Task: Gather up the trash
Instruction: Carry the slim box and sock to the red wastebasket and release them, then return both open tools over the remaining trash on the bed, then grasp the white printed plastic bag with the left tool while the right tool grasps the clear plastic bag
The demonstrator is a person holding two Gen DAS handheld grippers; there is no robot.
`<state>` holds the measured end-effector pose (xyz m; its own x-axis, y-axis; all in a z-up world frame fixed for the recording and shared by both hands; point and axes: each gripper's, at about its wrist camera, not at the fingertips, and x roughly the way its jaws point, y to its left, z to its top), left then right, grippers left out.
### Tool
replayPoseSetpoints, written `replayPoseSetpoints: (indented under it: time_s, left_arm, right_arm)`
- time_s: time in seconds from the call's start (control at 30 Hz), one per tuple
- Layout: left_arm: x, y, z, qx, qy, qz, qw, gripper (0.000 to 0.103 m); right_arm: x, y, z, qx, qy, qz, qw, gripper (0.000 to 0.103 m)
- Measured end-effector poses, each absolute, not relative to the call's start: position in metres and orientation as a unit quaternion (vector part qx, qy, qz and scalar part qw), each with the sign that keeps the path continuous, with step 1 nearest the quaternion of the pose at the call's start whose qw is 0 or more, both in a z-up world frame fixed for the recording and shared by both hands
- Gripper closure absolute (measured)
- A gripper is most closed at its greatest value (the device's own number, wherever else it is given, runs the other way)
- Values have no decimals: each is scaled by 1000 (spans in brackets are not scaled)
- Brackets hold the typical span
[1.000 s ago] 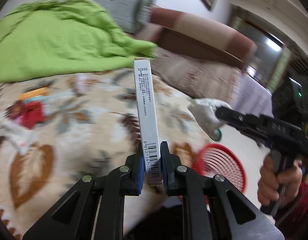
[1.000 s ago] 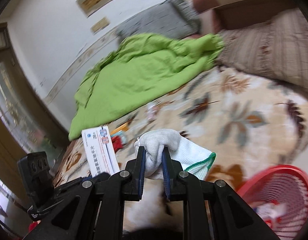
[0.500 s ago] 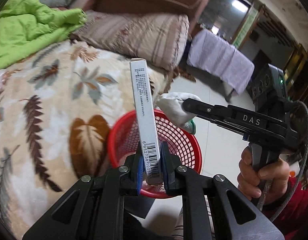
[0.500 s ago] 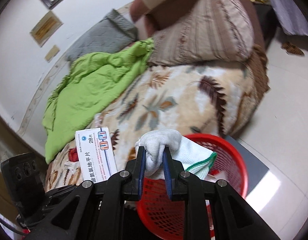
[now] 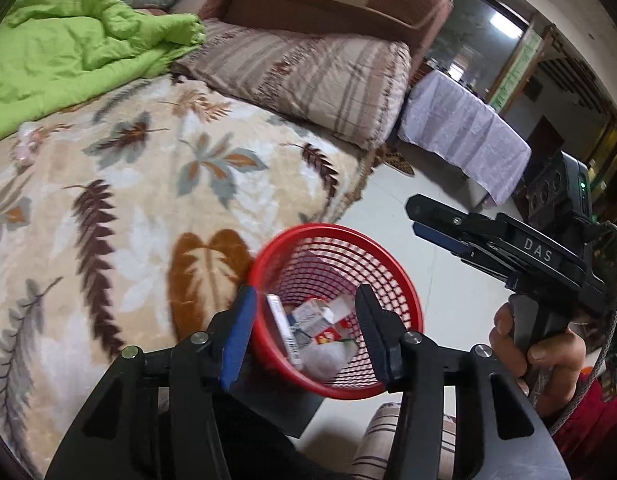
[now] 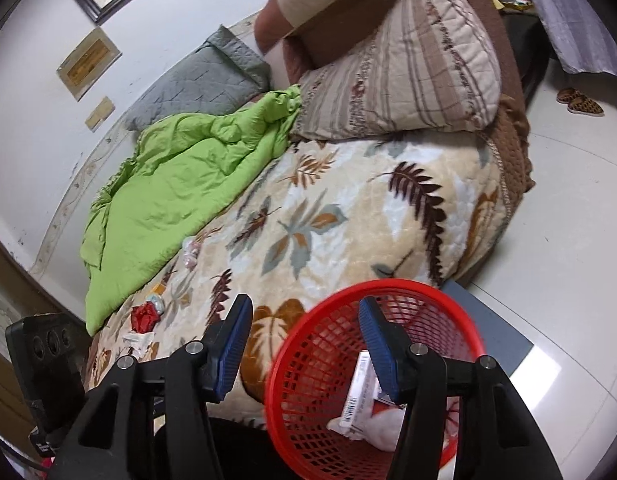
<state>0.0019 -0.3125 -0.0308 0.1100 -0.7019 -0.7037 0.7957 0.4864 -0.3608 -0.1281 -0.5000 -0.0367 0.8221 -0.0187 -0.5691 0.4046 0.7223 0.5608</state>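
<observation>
A red mesh basket (image 5: 396, 280) stands on the floor by the bed; it also shows in the right wrist view (image 6: 304, 356). Inside lie a white barcoded box (image 5: 282, 326), small cartons (image 5: 316, 316) and a white cloth (image 5: 324, 356); the box (image 6: 358, 396) and cloth (image 6: 382, 428) show in the right wrist view too. My left gripper (image 5: 302, 330) is open and empty above the basket. My right gripper (image 6: 304, 344) is open and empty above the basket's rim; it also shows in the left wrist view (image 5: 428, 216). Loose trash stays on the bed: a red wrapper (image 6: 144, 316), white scraps (image 6: 138, 338) and a clear wrapper (image 6: 190, 254).
The bed has a leaf-patterned blanket (image 6: 328, 220), a green quilt (image 6: 180, 184) and a striped pillow (image 6: 408, 72). White tiled floor (image 6: 568, 260) lies right of the basket. A cloth-covered table (image 5: 464, 140) stands beyond, and slippers (image 6: 578, 102) lie on the floor.
Both grippers opened over the basket. The white box left my left gripper and the white cloth left my right gripper; both now lie in the basket.
</observation>
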Motion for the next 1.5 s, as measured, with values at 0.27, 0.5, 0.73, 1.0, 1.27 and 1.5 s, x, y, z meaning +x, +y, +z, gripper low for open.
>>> replayPoseSetpoints:
  time_s: [0.27, 0.5, 0.73, 1.0, 1.27, 1.5]
  left_arm:
    - [25, -266, -25, 28, 434, -465, 771, 52]
    - [52, -216, -20, -1, 427, -425, 798, 51]
    - [89, -154, -21, -48, 423, -368, 827, 50]
    - [144, -58, -41, -127, 432, -247, 858, 49]
    - [215, 21, -75, -244, 453, -109, 851, 49]
    - [275, 20, -97, -273, 462, -63, 841, 49]
  right_arm:
    - [-94, -464, -34, 330, 294, -71, 894, 41]
    - [-54, -426, -28, 298, 314, -29, 901, 39]
    - [-8, -383, -25, 263, 333, 17, 905, 37]
    - [46, -345, -29, 240, 354, 54, 902, 36]
    - [104, -322, -34, 232, 370, 79, 896, 34]
    - [158, -321, -39, 223, 383, 80, 893, 34]
